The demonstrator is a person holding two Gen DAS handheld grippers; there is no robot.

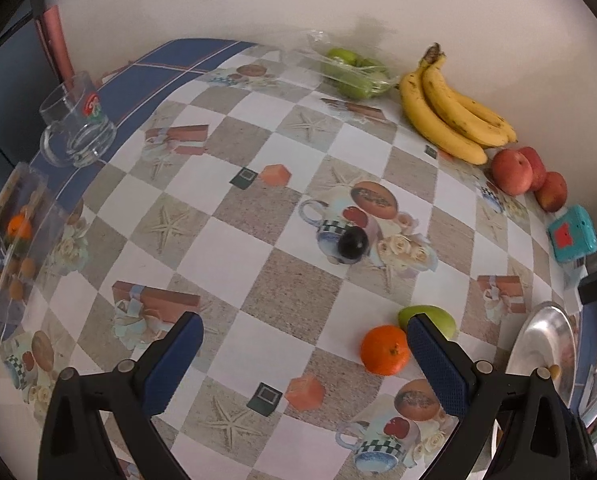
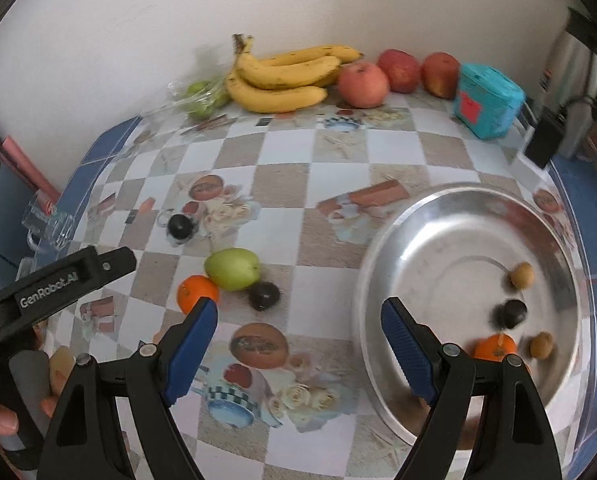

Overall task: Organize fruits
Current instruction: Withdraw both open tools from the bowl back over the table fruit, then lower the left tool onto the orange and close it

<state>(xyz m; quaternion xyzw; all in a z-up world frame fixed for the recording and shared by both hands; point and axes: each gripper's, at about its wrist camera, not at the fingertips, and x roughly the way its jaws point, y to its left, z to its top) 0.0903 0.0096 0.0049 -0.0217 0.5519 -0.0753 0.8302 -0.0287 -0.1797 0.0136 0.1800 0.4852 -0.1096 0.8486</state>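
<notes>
Roughly midway, we judge. Our round silver metal dish [image 2: 398, 224] already holds a small orange mandarin [image 2: 494, 347], a dark round plum [image 2: 509, 313] and two small brown fruits [image 2: 521, 275] (kind unclear, the picture blurs there).

Left on the checked tablecloth [image 1: 226, 256]: a second orange mandarin [image 1: 384, 350], touching a green pear-like fruit [image 1: 418, 312]; a dark fruit [image 2: 263, 295] just beside them; another dark plum [image 1: 352, 245] alone mid-table. By the wall sit a bunch of yellow bananas [image 1: 446, 108], red apples [image 1: 512, 171] and bagged green fruit [image 1: 350, 72], well apart from the dish.

Left gripper [image 1: 304, 364]: spread wide, holding nothing, its right finger partly covering the green fruit. Right gripper [image 2: 298, 344]: equally wide, empty, hovering at the dish's near-left rim.

Banana bunch: long axis runs along the wall, stem end toward the bagged fruit, tips toward the apples. Green fruit: long axis seems to lie toward the mandarin; which way its stem points we cannot tell.
</notes>
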